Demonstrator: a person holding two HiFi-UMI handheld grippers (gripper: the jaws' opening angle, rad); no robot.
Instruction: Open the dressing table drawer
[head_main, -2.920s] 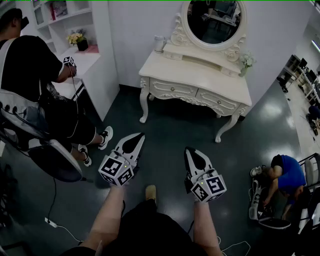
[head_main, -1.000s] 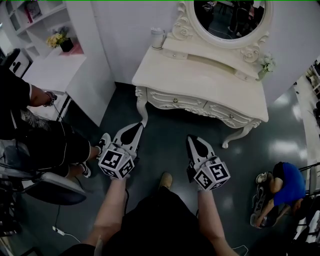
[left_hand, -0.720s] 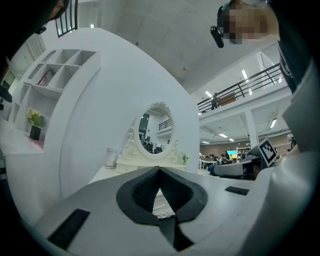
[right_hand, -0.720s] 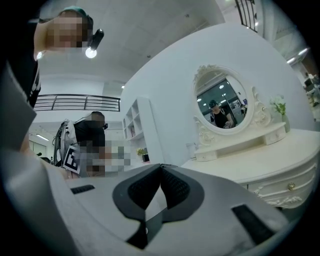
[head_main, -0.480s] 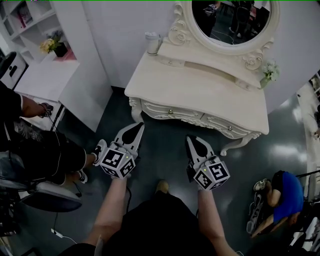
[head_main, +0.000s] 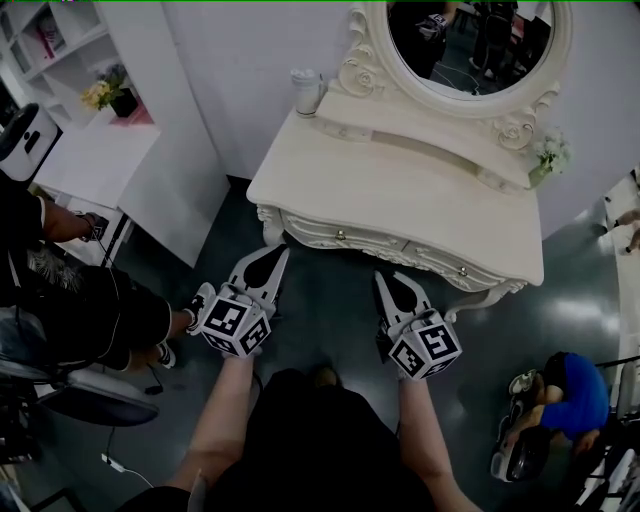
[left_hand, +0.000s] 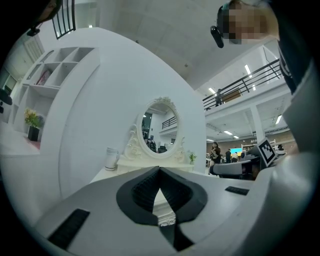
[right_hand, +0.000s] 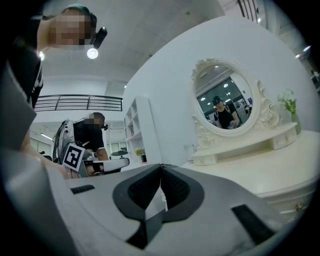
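Note:
The cream dressing table (head_main: 400, 195) with an oval mirror (head_main: 470, 45) stands straight ahead. Its front holds two drawers: the left drawer knob (head_main: 340, 236) and the right drawer knob (head_main: 462, 270) both show, and both drawers look pushed in. My left gripper (head_main: 281, 250) is shut and empty, its tip just short of the table's front left corner. My right gripper (head_main: 381, 276) is also shut and empty, a little short of the front between the two knobs. In the left gripper view the left gripper (left_hand: 160, 169) points at the mirror (left_hand: 159, 132). The right gripper view shows the right gripper (right_hand: 161, 166) beside the tabletop (right_hand: 265, 170).
A white shelf unit (head_main: 150, 170) stands left of the table. A person sits on a chair (head_main: 80, 310) at the left, feet near my left gripper. Another person in blue (head_main: 570, 395) crouches at the right. A cup (head_main: 303, 90) and small flowers (head_main: 548, 155) stand on the table.
The dressing table has come nearer and now fills more of the head view. Both grippers have moved forward toward its front and stayed shut.

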